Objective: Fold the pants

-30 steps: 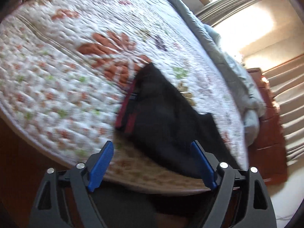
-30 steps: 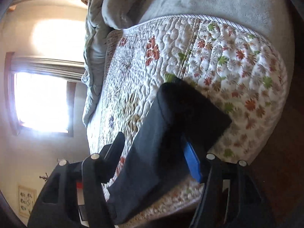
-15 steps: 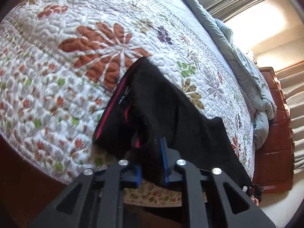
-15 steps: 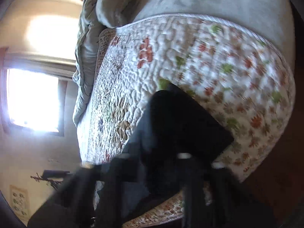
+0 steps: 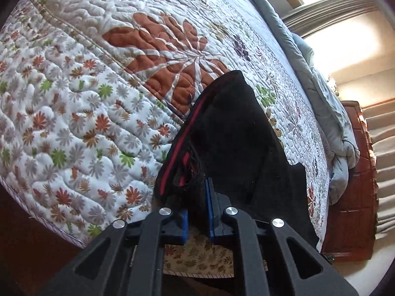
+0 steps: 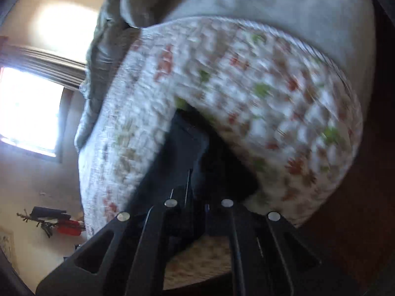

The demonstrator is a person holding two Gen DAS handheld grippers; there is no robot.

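Note:
Black pants (image 5: 237,143) with a red stripe along the waistband lie on a floral quilt (image 5: 81,113) near the bed's front edge. My left gripper (image 5: 197,212) is shut on the waistband end, with bunched cloth between its blue pads. In the right wrist view the pants (image 6: 195,153) show as a dark blurred strip. My right gripper (image 6: 197,212) is shut on their other end.
A grey duvet (image 5: 318,79) is bunched along the far side of the bed. A wooden nightstand (image 5: 355,172) stands beyond it. A bright window (image 6: 27,108) and dark wooden floor (image 6: 358,222) show in the right wrist view.
Both grippers went from open around the pants to shut on the cloth. The right wrist view is now blurred with motion, and the cloth looks drawn up.

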